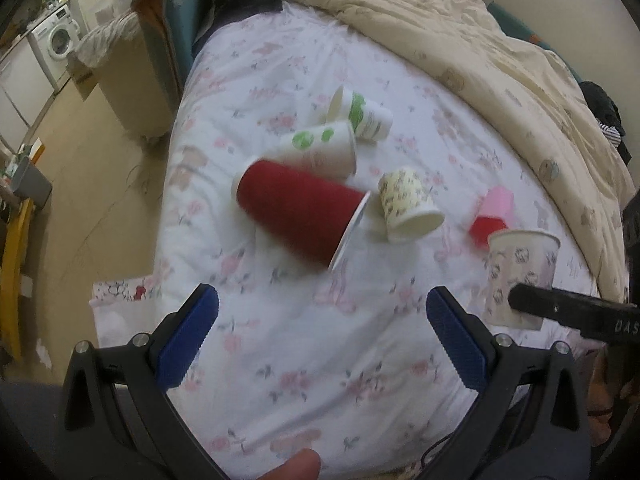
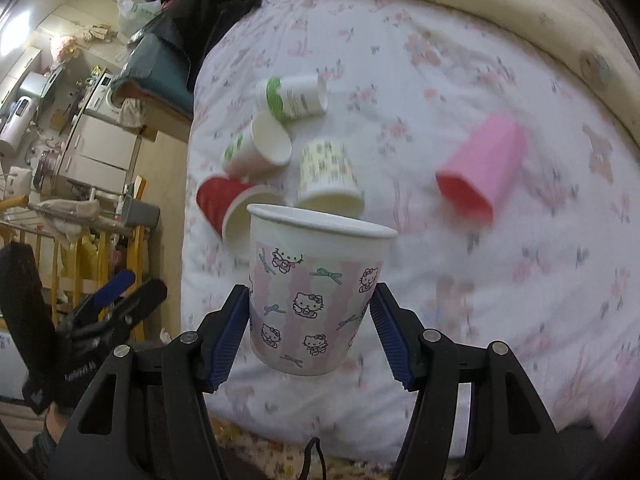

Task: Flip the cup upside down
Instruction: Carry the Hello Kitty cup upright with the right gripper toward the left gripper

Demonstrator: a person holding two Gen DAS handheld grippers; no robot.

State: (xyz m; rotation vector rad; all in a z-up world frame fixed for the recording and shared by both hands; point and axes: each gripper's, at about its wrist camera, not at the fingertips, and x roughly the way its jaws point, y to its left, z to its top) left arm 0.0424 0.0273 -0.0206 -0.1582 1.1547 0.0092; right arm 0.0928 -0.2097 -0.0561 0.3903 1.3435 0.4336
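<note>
The right hand-held gripper is clamped on the Hello Kitty cup, its blue pads pressing the cup's lower sides from left and right. The cup stands upright between the fingers, mouth up, raised above the bed with its base clear of the floral sheet. In the left wrist view the same cup appears at the right edge, with one black finger of the right hand-held gripper across its lower wall.

The left hand-held gripper hovers over the near part of the bed with its fingers spread wide apart and nothing between them. The held cup lies to its right, outside its fingers.

Further back on the sheet lie other cups on their sides: a red cup, two white cups with green print touching each other, a cream patterned cup just beside the red cup's rim, and a pink cup apart to the right. A beige quilt is bunched along the far side of the bed.
</note>
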